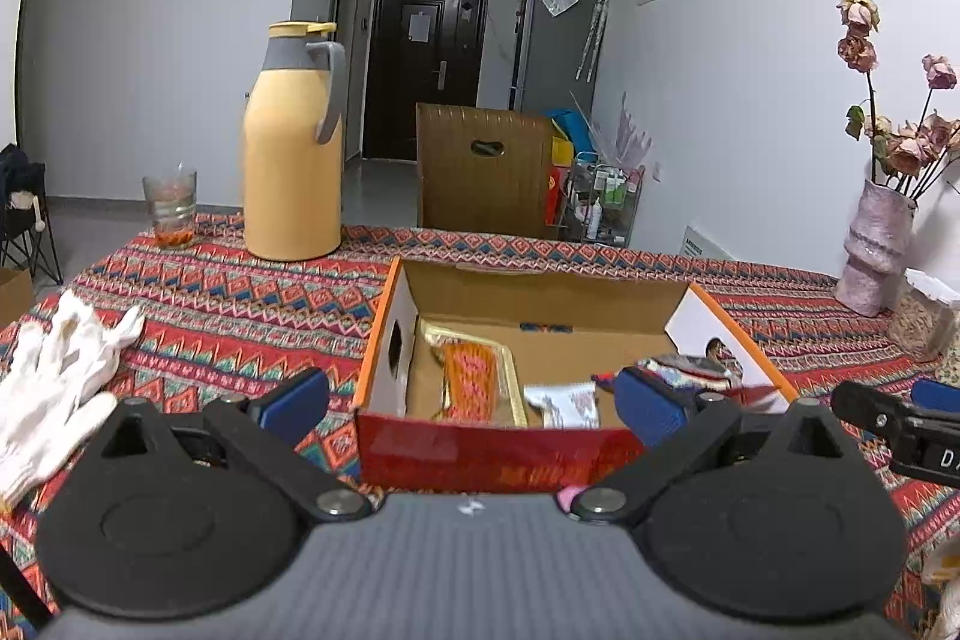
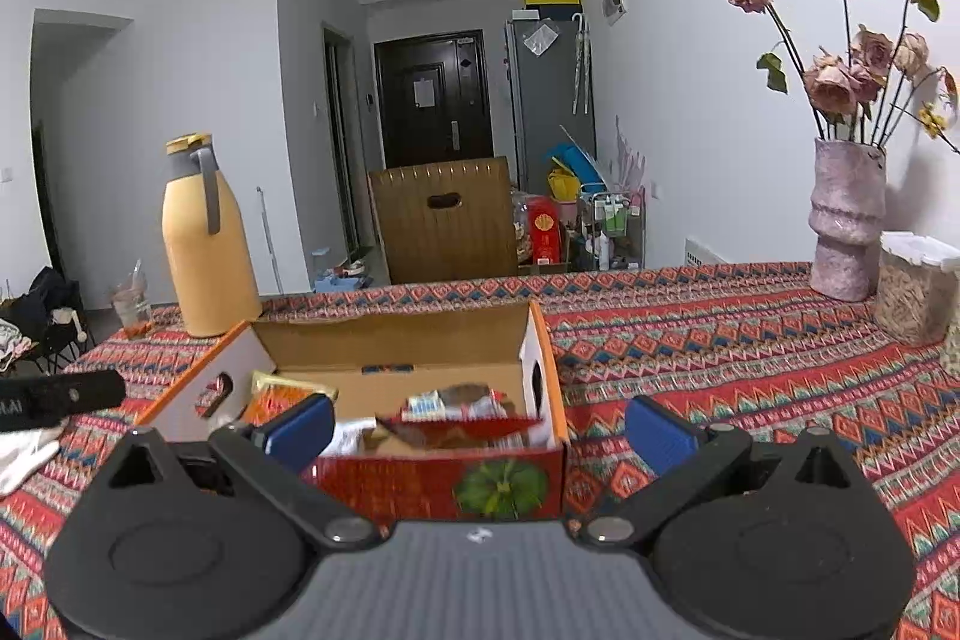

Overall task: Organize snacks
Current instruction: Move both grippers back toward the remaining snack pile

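Here, at the far left of the table (image 1: 252, 292), which is covered with a patterned red cloth, a pair of white gloves (image 1: 54, 370) is seen lying flat. Behind them a glass cup (image 1: 170, 205) with an orange residue is placed, and just beside it a yellow thermos jug (image 1: 294, 148) with a grey handle is standing upright.

The left tool (image 1: 474, 403) is held low before the near wall of the box, with its blue pads wide apart and nothing between them. One pad is beside the left wall of the box, the other is in front of its right part.

In the middle of the table an open cardboard box (image 1: 498, 451) with orange edges and a red front is set. The snacks are found inside it: an orange packet (image 1: 474, 382) with a gold border lies at the left, a white packet (image 1: 564, 403) is near the front wall, and more wrapped packets (image 2: 462, 403) are gathered at the right side; their print cannot be read.

The right tool (image 2: 477, 430) is held at the front right corner of the box, its pads likewise spread apart and empty.

At the far right a pink vase (image 2: 846, 220) with dried roses is standing, and touching it or just beside it a clear container (image 2: 915, 286) with a white lid is placed.
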A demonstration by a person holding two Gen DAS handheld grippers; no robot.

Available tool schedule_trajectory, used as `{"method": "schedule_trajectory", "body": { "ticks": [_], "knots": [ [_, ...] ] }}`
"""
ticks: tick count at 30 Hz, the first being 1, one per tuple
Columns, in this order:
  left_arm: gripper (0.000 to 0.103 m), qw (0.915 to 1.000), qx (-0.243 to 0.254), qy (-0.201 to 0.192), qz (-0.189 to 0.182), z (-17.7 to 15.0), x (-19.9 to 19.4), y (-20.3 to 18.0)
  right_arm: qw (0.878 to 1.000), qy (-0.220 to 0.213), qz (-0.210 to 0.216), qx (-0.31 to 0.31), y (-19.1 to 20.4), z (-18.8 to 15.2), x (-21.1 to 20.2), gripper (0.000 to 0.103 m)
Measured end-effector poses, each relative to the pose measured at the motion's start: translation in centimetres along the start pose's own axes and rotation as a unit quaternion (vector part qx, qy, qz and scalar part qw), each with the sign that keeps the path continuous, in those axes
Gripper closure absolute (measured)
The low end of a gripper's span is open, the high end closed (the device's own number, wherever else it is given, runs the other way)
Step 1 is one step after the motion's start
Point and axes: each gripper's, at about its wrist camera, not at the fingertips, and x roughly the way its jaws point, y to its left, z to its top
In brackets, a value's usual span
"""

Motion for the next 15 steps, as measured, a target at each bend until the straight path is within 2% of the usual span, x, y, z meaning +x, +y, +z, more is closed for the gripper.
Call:
{"method": "schedule_trajectory", "body": {
  "ticks": [8,15],
  "knots": [
    [0.000,0.9998,-0.006,0.015,0.010,-3.1,-1.5,2.0,1.000,0.017,-0.018,0.000,-1.2,-3.8,-2.1,0.000],
    [0.000,0.9993,-0.010,0.031,0.018,-5.1,-2.5,3.7,0.998,0.054,-0.041,0.004,-3.0,-6.4,-2.8,0.000]
  ]
}}
